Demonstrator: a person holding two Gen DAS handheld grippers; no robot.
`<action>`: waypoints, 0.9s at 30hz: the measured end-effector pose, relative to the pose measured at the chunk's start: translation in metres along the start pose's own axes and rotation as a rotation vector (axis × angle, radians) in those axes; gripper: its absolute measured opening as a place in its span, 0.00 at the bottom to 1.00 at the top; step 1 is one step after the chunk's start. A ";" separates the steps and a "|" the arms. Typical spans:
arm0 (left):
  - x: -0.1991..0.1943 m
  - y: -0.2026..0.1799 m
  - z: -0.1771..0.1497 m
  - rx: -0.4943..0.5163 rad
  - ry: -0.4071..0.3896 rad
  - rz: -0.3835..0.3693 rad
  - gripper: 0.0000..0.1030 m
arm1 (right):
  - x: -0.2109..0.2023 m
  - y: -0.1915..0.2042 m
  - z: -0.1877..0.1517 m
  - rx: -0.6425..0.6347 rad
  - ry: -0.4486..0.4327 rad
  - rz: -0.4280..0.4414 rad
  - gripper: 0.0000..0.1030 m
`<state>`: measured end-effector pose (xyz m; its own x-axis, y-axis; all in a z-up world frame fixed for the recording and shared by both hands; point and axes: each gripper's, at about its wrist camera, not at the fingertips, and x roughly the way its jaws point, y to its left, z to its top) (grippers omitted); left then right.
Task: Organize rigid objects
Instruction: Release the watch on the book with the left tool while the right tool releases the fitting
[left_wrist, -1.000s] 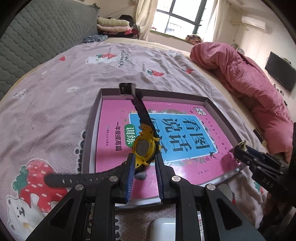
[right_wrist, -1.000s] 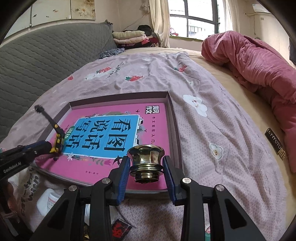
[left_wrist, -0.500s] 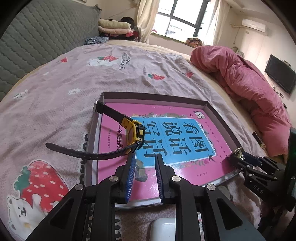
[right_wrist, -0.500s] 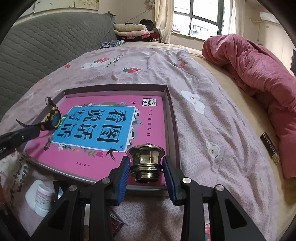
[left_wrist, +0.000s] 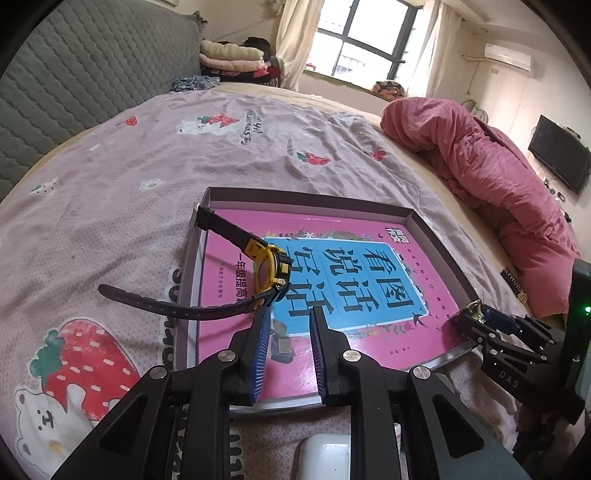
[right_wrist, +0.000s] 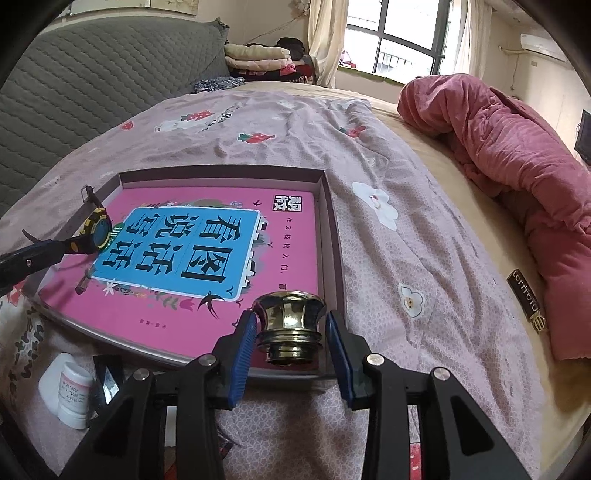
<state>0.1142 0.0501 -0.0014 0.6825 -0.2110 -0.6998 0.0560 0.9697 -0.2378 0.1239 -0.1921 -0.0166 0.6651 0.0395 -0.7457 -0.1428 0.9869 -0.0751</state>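
Note:
A yellow and black watch (left_wrist: 271, 274) lies on its side on the pink book (left_wrist: 332, 280) inside the shallow grey box (left_wrist: 310, 197); one strap hangs over the box's left wall onto the bedsheet. My left gripper (left_wrist: 287, 314) is open and empty just behind the watch; its left fingertip is close to the strap. In the right wrist view the watch (right_wrist: 96, 233) sits at the book's far left. My right gripper (right_wrist: 290, 321) is open around a brass knob (right_wrist: 290, 325) that stands at the box's near right corner, with gaps on both sides.
A white pill bottle (right_wrist: 68, 387) and a dark wrapper (right_wrist: 107, 376) lie on the sheet in front of the box. A pink duvet (right_wrist: 517, 155) is heaped on the right. A small black tag (right_wrist: 524, 295) lies beside it. A grey headboard (left_wrist: 74, 85) rises at the left.
My left gripper let go of the watch, which now lies on the book, and drew back. My right gripper opened slightly and the brass knob now stands in the box.

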 end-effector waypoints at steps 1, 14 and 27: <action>-0.001 0.000 0.000 0.001 -0.002 0.002 0.22 | 0.000 0.000 0.000 -0.001 0.000 0.001 0.38; 0.000 0.001 -0.001 -0.004 0.004 0.001 0.35 | -0.004 -0.002 -0.001 0.014 -0.006 0.030 0.44; 0.000 0.001 -0.001 -0.008 0.003 0.008 0.39 | -0.013 -0.005 -0.001 0.027 -0.043 0.048 0.47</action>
<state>0.1129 0.0509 -0.0023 0.6804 -0.2040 -0.7038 0.0449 0.9703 -0.2378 0.1156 -0.1976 -0.0070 0.6889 0.0925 -0.7189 -0.1554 0.9876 -0.0218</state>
